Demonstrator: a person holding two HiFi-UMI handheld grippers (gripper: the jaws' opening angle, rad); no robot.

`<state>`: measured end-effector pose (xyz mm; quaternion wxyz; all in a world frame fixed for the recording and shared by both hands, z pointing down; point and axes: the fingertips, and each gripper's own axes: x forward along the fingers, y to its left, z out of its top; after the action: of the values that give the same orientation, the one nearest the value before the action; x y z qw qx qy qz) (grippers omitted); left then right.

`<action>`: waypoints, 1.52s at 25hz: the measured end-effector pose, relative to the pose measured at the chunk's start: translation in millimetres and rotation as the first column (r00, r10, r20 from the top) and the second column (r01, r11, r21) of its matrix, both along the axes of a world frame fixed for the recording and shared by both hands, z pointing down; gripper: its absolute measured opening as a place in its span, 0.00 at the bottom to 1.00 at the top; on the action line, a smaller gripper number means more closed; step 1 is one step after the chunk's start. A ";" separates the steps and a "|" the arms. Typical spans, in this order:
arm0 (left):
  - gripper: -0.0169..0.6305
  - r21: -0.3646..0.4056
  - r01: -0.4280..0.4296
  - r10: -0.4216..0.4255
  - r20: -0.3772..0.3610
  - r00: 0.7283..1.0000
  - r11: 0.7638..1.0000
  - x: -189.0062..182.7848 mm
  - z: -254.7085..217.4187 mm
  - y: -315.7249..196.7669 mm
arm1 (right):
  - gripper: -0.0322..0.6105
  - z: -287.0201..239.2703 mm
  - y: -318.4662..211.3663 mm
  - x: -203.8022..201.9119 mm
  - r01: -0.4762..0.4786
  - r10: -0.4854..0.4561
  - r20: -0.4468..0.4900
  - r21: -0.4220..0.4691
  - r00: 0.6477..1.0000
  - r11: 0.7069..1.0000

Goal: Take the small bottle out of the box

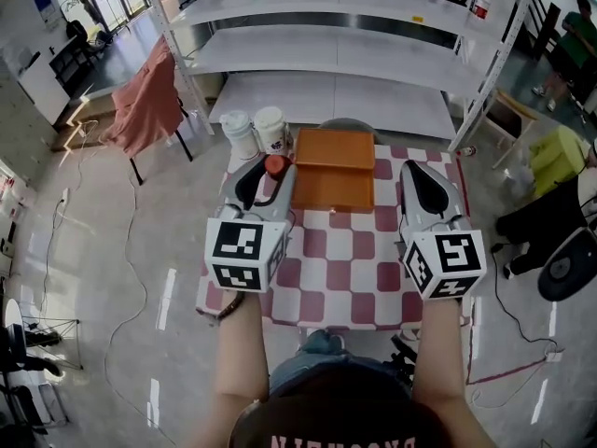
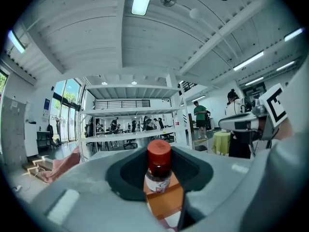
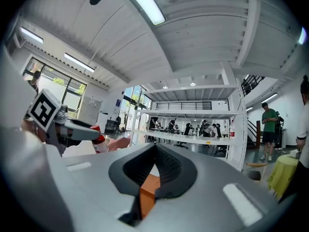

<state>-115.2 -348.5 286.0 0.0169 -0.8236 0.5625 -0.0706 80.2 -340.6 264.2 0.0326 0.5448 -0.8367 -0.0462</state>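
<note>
The small bottle [image 1: 276, 164], clear with a red cap, sits upright between the jaws of my left gripper [image 1: 269, 174], which is shut on it. It is held just left of the orange box [image 1: 333, 171], outside the box. In the left gripper view the bottle [image 2: 159, 166] fills the gap between the jaws, with the orange box [image 2: 166, 202] below and behind it. My right gripper [image 1: 424, 187] hovers to the right of the box with its jaws together and nothing in them. The right gripper view shows the bottle [image 3: 99, 142] at the left gripper's tip.
A red-and-white checked cloth [image 1: 359, 273] covers the small table. Two white tubs [image 1: 254, 131] stand at its back left corner. White shelving [image 1: 345, 59] rises behind the table. A chair draped in pink cloth [image 1: 145, 101] stands to the left, with cables on the floor.
</note>
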 end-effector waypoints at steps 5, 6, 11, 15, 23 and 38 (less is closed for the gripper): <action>0.26 0.057 -0.007 0.007 0.009 1.000 0.998 2.6 -25.6 8.5 | 0.05 -21.5 6.7 1.5 -0.008 0.009 -0.001 0.051 1.000 0.999; 0.26 0.069 -0.005 0.004 0.007 1.000 0.998 2.4 -30.8 10.4 | 0.05 -25.3 9.3 1.4 -0.009 0.010 -0.008 0.059 1.000 0.998; 0.26 0.108 0.012 -0.011 -0.012 1.000 0.994 5.5 -48.5 18.4 | 0.05 -36.8 18.6 4.8 -0.013 0.013 -0.002 0.067 1.000 0.998; 0.26 0.120 0.011 -0.009 -0.016 1.000 0.993 9.6 -53.1 16.6 | 0.05 -41.1 18.1 8.8 -0.016 0.017 -0.004 0.079 1.000 0.997; 0.26 0.135 0.025 -0.023 -0.012 1.000 0.991 9.8 -61.2 17.8 | 0.05 -50.0 19.9 15.6 -0.029 0.028 0.009 0.096 1.000 0.995; 0.26 0.140 0.047 -0.045 -0.019 0.999 0.989 3.7 -63.7 15.4 | 0.05 -43.2 13.9 8.0 -0.009 0.011 -0.019 0.086 1.000 0.996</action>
<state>-111.6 -333.1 222.2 0.0687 -0.8076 0.5852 -0.0246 88.3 -326.7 221.0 0.0176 0.5492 -0.8309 -0.0875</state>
